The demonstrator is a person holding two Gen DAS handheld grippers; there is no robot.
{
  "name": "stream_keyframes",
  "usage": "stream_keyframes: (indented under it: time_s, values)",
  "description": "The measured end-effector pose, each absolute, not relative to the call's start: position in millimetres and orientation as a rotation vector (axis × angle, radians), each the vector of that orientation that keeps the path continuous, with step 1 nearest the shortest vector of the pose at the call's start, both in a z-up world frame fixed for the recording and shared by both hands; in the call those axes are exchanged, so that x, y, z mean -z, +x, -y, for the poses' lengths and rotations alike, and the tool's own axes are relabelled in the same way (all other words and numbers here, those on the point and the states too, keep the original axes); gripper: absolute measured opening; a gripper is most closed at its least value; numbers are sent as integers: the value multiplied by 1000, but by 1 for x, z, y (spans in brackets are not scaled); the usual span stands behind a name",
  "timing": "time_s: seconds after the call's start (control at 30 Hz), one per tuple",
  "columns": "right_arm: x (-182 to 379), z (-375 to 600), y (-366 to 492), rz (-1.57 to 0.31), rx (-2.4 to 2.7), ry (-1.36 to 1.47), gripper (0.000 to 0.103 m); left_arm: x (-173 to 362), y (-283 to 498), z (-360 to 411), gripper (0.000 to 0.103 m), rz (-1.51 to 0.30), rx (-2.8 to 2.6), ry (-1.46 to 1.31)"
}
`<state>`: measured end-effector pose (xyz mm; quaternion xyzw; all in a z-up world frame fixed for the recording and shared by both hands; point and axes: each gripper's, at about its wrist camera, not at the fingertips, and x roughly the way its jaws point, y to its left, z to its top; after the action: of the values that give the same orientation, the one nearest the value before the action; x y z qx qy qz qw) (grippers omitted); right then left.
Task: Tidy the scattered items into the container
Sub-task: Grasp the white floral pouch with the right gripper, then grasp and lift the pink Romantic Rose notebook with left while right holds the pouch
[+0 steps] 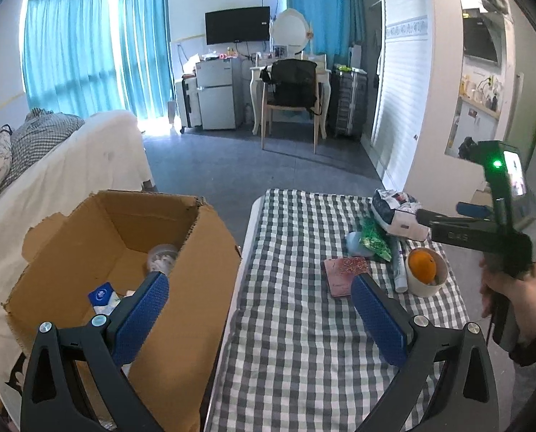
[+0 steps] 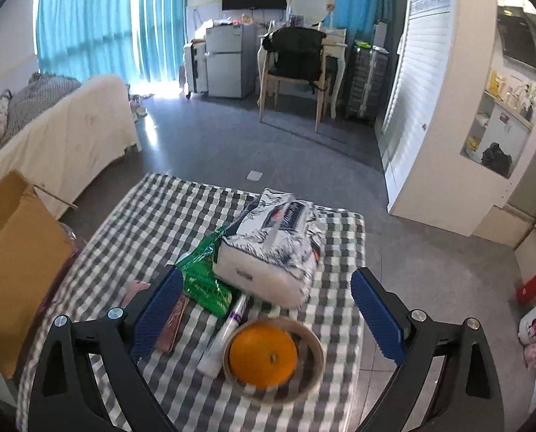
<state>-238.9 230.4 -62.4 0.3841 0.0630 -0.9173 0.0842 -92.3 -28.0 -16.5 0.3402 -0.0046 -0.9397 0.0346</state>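
1. My right gripper [image 2: 266, 309] is spread wide and holds nothing. In the right wrist view it hangs over the lower centre of the frame, above the bowl [image 2: 312, 367] with the orange [image 2: 263, 356].
2. My left gripper [image 1: 259, 309] is likewise wide apart and empty, straddling the gap between the cardboard box [image 1: 181, 309] at lower left and the checked table [image 1: 293, 360].
3. Still on the table: tissue pack [image 2: 271, 248], green packet [image 2: 205, 280] partly under it, white tube [image 2: 224, 334] touching the bowl, and a reddish booklet [image 1: 343, 275]. The box already holds a round clear container [image 1: 161, 257] and a blue-and-white packet [image 1: 102, 297].
4. Risks as I judge them: the orange sits loose, so tilting the bowl could roll it off the near table edge. Closing on the bowl could clip the tube and knock it away.
5. The tissue pack is soft and may sag or drag the green packet along.
6. The box's torn flap could catch anything carried in low.
7. Writing: the tissue pack carries dark print, and the other gripper's body, seen from the left wrist, has pale letters; I cannot read either.
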Motion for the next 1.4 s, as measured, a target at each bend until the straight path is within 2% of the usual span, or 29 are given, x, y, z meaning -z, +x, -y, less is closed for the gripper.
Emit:
stream_keyframes:
  time_s: [0.17, 0.43, 0.47, 0.5, 0.6, 0.87, 1.4]
  values:
    - [83, -216, -272, -269, 2726, 1204, 95, 29, -110, 24, 103, 23, 2872, 1087]
    - [105, -219, -303, -213, 2703, 1293, 93, 46, -129, 17, 103, 17, 2872, 1124]
    - [108, -222, -305, -206, 2697, 1308, 85, 49, -133, 16, 103, 13, 2874, 1131]
    - [110, -223, -307, -194, 2681, 1324, 71, 52, -138, 14, 103, 7, 2876, 1146]
    - [119, -227, -311, -171, 2647, 1377, 55, 61, -151, 7, 103, -12, 2891, 1196]
    - [115, -242, -303, -113, 2652, 1313, 39, 87, -175, -25, 103, 55, 2914, 1258]
    - [54, -262, -252, -68, 2714, 1122, 37, 145, -219, -68, 103, 86, 2917, 1400]
